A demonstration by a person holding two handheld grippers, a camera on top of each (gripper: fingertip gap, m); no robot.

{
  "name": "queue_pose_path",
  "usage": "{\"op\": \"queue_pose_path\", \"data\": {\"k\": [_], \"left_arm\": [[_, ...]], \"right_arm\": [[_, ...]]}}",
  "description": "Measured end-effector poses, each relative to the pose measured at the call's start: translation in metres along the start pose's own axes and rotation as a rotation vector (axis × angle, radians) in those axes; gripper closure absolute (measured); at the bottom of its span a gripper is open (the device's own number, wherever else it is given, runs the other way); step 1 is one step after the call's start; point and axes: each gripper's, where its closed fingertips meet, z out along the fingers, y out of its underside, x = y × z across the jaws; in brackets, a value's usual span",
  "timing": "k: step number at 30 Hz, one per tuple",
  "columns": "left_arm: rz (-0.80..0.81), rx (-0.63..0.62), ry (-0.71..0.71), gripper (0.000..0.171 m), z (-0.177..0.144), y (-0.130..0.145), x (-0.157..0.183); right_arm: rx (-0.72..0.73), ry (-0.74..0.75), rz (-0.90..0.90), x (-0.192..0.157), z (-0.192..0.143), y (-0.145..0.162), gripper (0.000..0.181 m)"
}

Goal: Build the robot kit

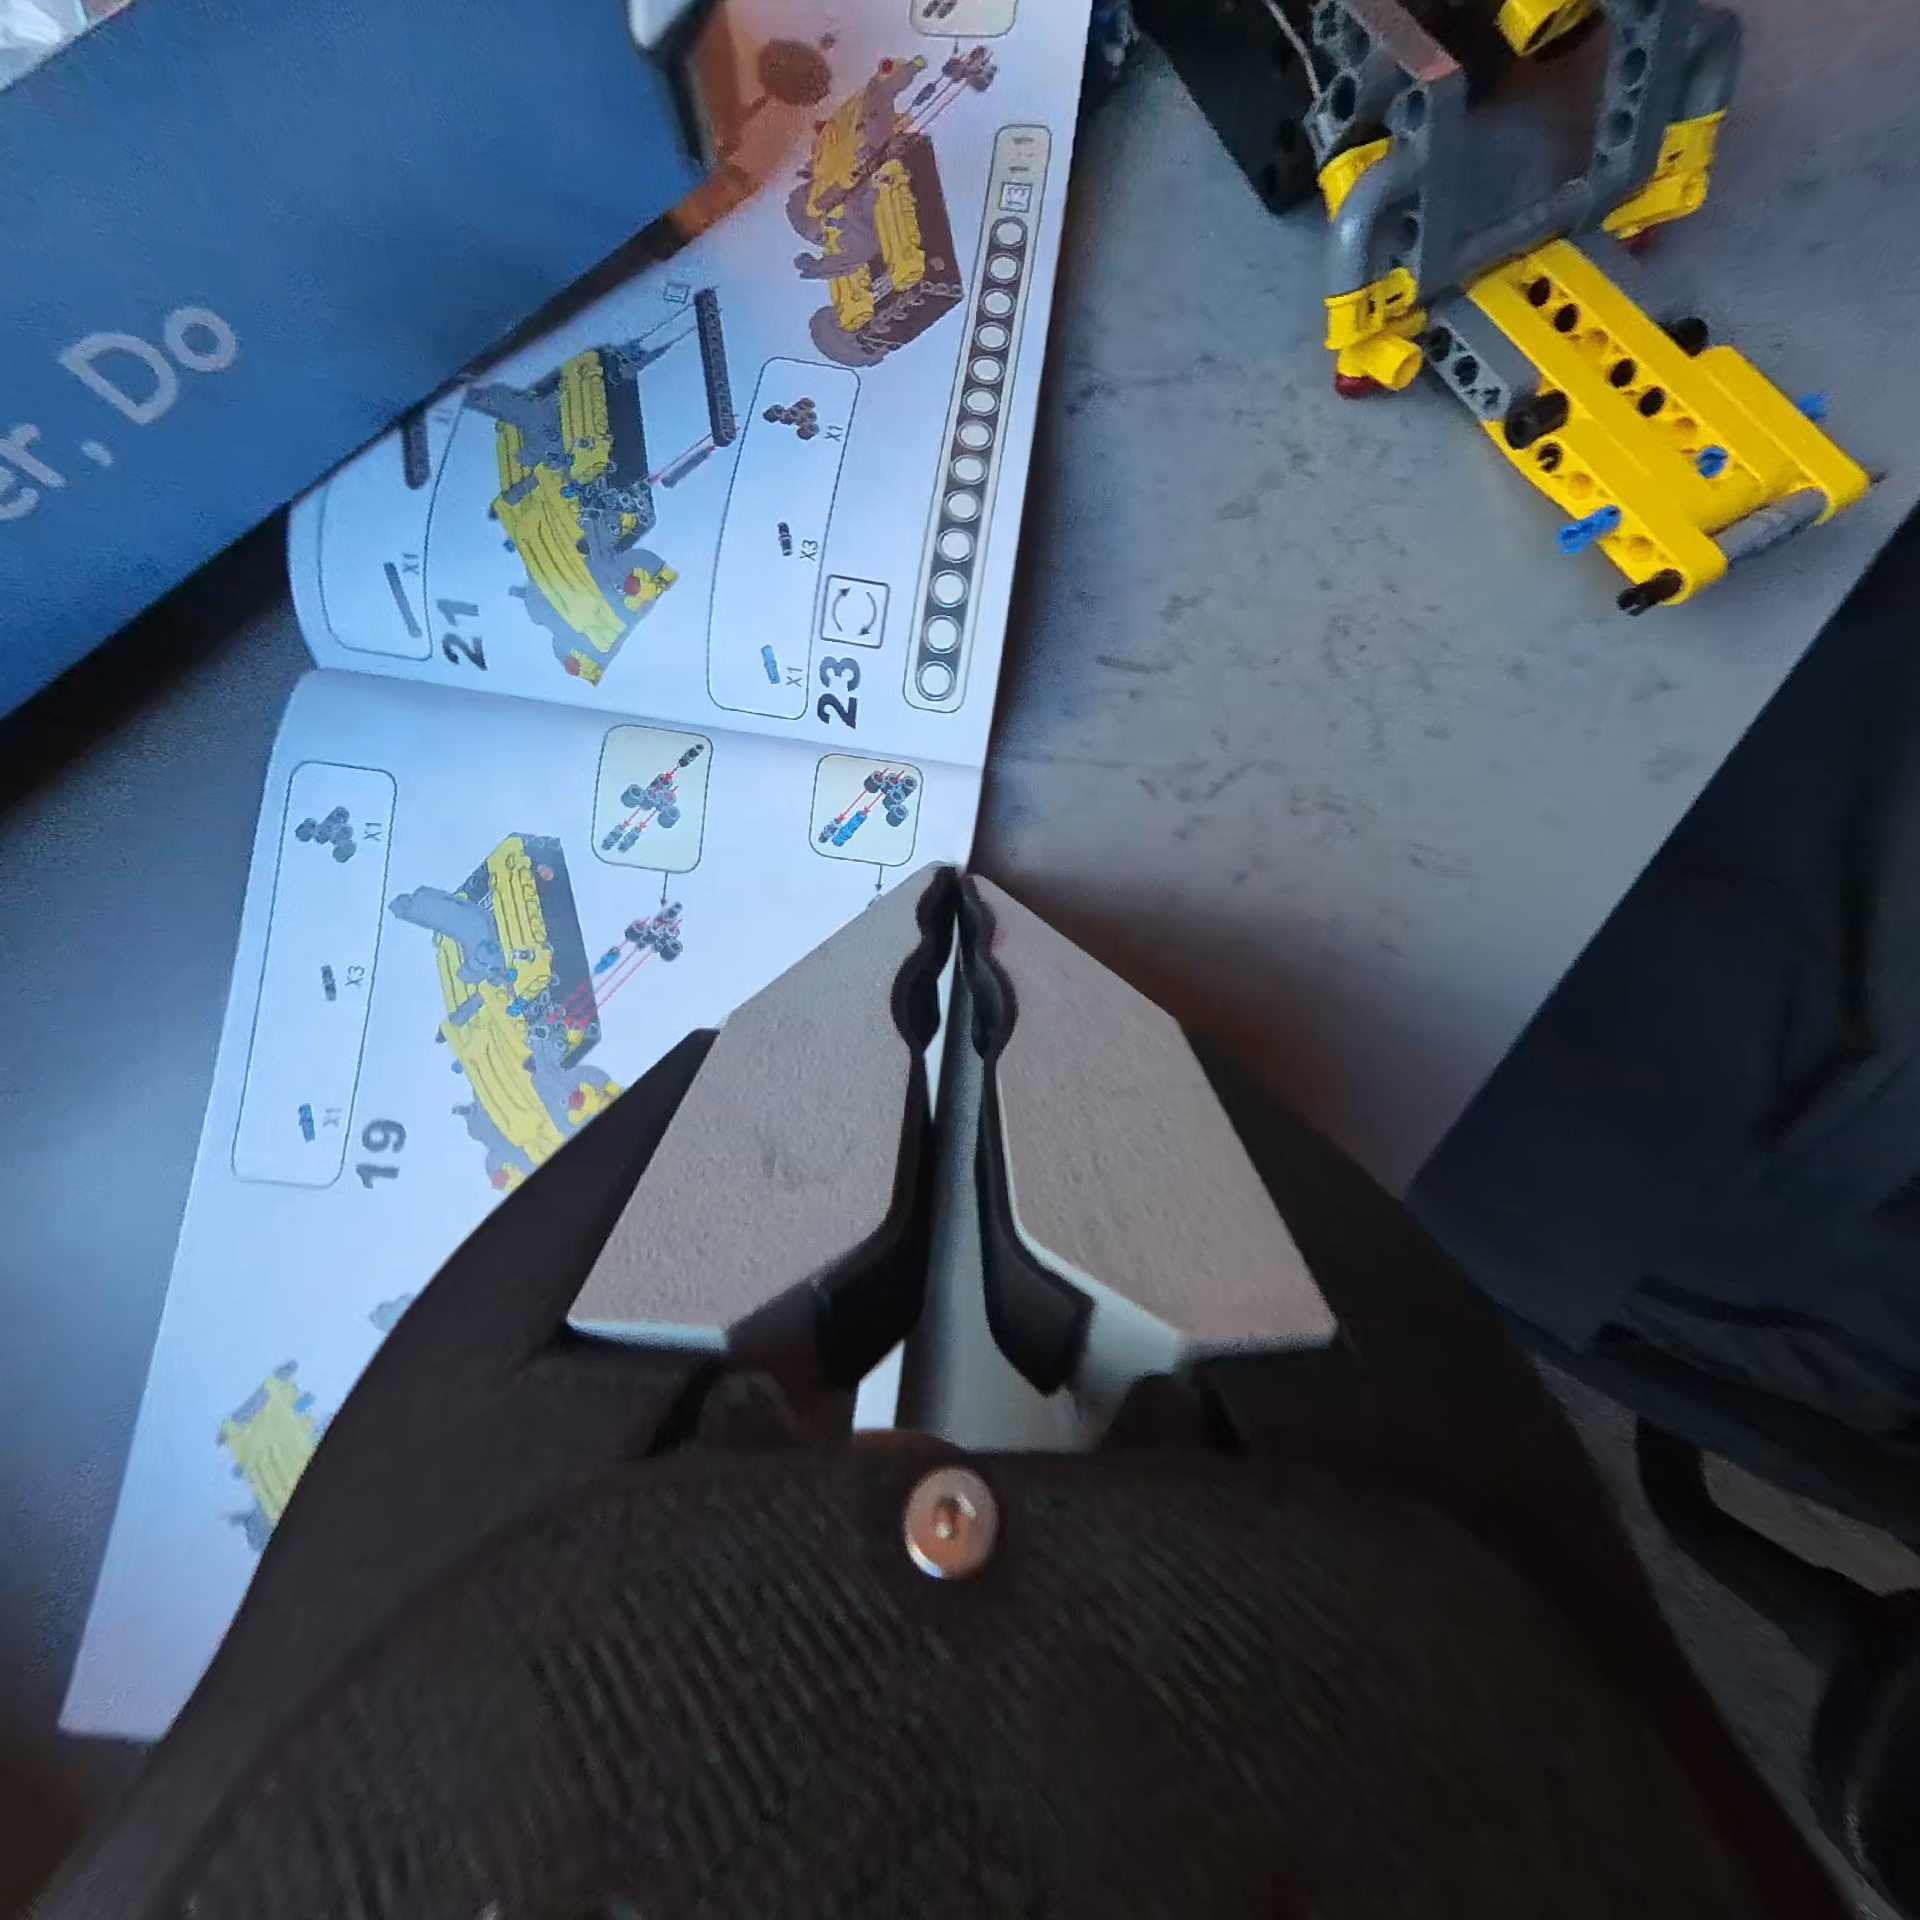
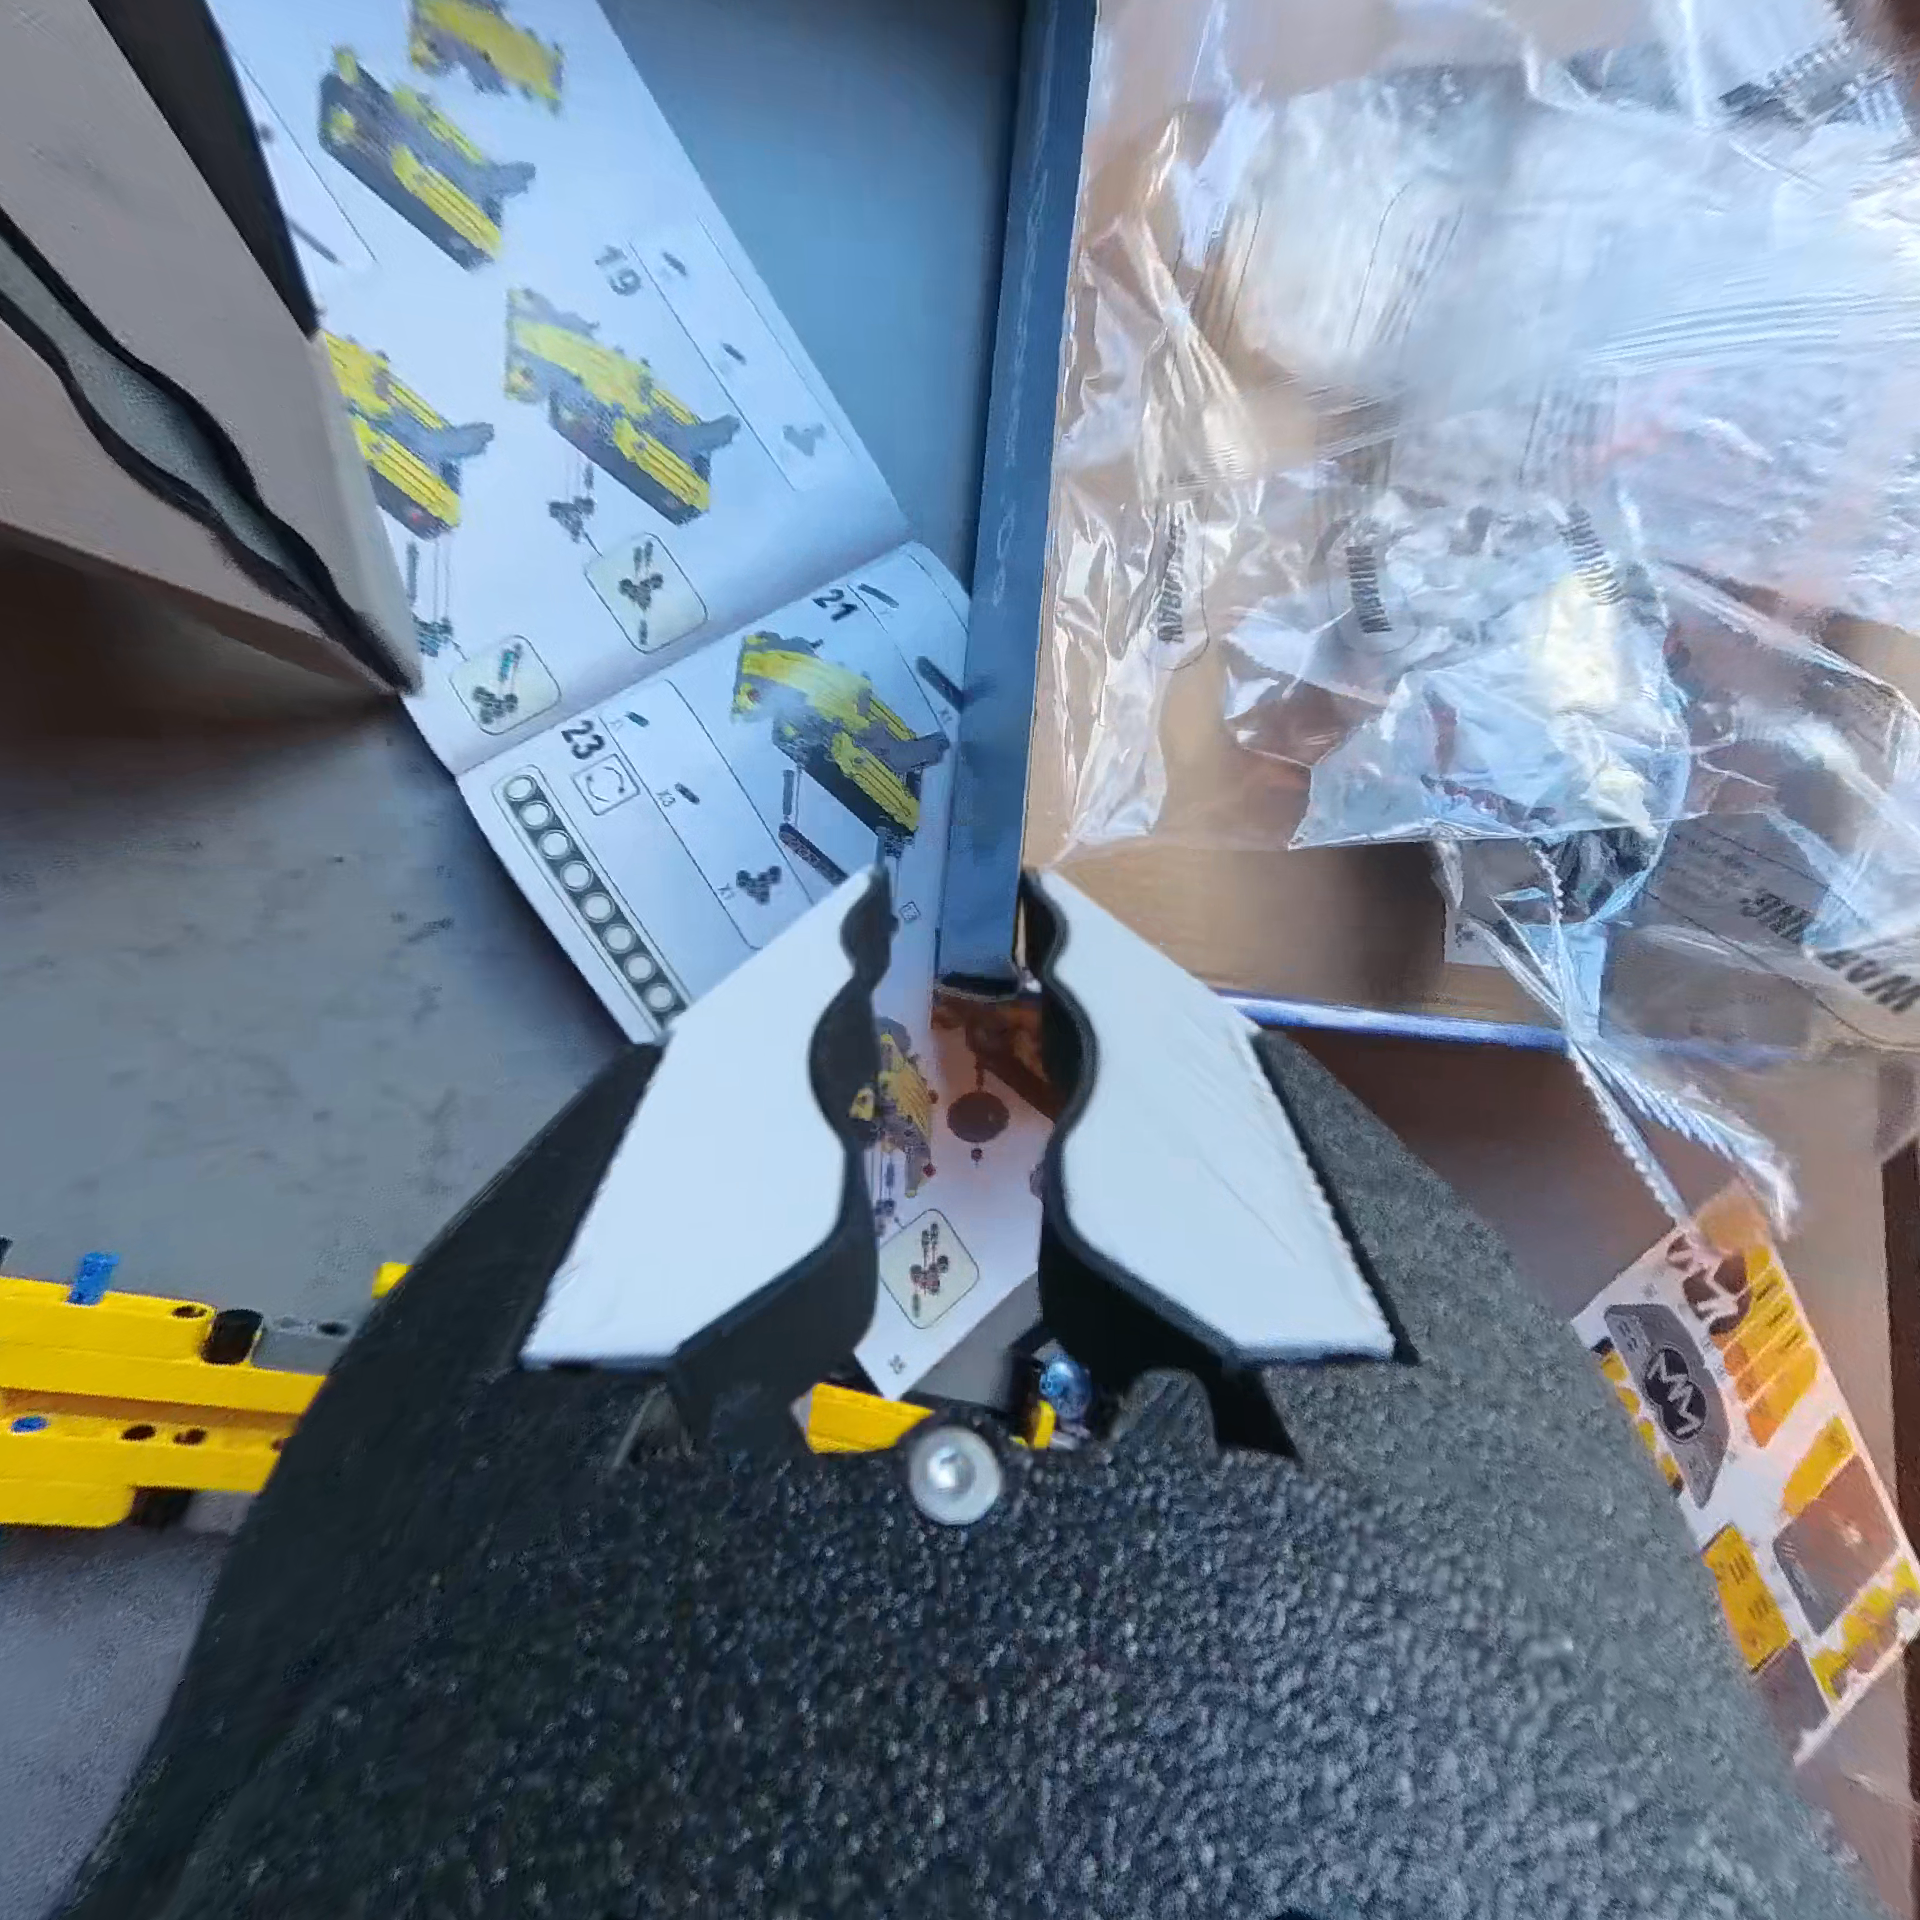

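An open instruction booklet (image 1: 644,582) lies on the grey table (image 1: 1299,623), leaning against a blue box (image 1: 260,260). My left gripper (image 1: 951,883) is shut at the booklet's near edge by the fold, with a thin sheet of its page between the pads. It also shows in the right wrist view (image 2: 156,416) at the booklet's (image 2: 644,520) edge. My right gripper (image 2: 961,914) is open. The end of the blue box wall (image 2: 982,883) and a curled booklet page stand between its fingers; the left pad is clear of them.
A yellow and grey brick-built model (image 1: 1558,364) sits on the table at the far right; it also shows in the right wrist view (image 2: 125,1403). Clear plastic bags (image 2: 1507,468) fill the box. A sticker sheet (image 2: 1766,1475) lies at the right. Dark cloth (image 1: 1714,1039) borders the table. The tips of one gripper are about 15 cm away from the tips of the other.
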Motion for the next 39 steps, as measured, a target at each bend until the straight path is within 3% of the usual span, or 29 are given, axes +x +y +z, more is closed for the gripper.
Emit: {"op": "queue_pose_path", "data": {"k": [4, 6, 9, 15, 16, 17, 18, 21, 24, 26, 27, 32, 34, 36, 39], "left_arm": [[-0.041, 0.031, 0.047, 0.171, -0.002, 0.002, 0.006], [-0.044, 0.037, 0.055, 0.171, -0.003, 0.004, 0.010], [-0.040, 0.033, 0.057, 0.171, -0.006, 0.009, 0.015], [-0.047, 0.004, 0.032, 0.170, -0.013, 0.014, 0.025], [-0.059, 0.015, 0.040, 0.156, -0.016, 0.009, 0.029], [-0.091, 0.057, 0.031, 0.126, -0.019, -0.001, 0.029], [-0.118, 0.106, 0.032, 0.112, -0.021, -0.014, 0.030], [-0.113, 0.158, 0.035, 0.097, -0.013, -0.045, 0.035], [-0.050, 0.047, -0.121, 0.097, 0.018, -0.045, 0.017], [-0.033, -0.008, -0.148, 0.104, 0.035, -0.041, 0.015], [-0.047, 0.022, -0.128, 0.124, 0.036, -0.046, 0.018], [-0.090, 0.022, -0.076, 0.131, 0.034, -0.048, 0.020], [-0.079, 0.008, -0.056, 0.161, 0.035, -0.046, 0.023], [-0.076, 0.011, -0.071, 0.170, 0.036, -0.044, 0.020], [-0.085, 0.004, -0.058, 0.171, 0.034, -0.042, 0.021]], "right_arm": [[-0.049, 0.005, -0.037, 0.007, 0.002, 0.005, 0.179], [-0.043, 0.012, -0.024, 0.008, -0.004, 0.007, 0.179], [-0.002, -0.021, -0.020, -0.004, -0.023, 0.013, 0.166], [0.039, -0.025, 0.040, -0.024, -0.069, 0.056, 0.146], [0.057, -0.045, 0.044, -0.031, -0.076, 0.062, 0.145], [0.070, -0.064, 0.052, -0.037, -0.082, 0.067, 0.142], [0.073, -0.067, 0.066, -0.039, -0.087, 0.073, 0.142], [0.068, -0.021, 0.116, -0.031, -0.095, 0.094, 0.132], [0.090, -0.088, 0.223, -0.033, -0.093, 0.109, 0.126], [0.135, -0.167, 0.270, -0.046, -0.094, 0.110, 0.129], [0.135, -0.171, 0.255, -0.051, -0.093, 0.112, 0.131], [0.149, -0.149, 0.140, -0.070, -0.097, 0.106, 0.129], [0.111, -0.153, 0.140, -0.071, -0.090, 0.111, 0.127], [0.051, -0.148, 0.136, -0.071, -0.080, 0.123, 0.124], [0.058, -0.206, 0.205, -0.079, -0.081, 0.127, 0.133]]}}
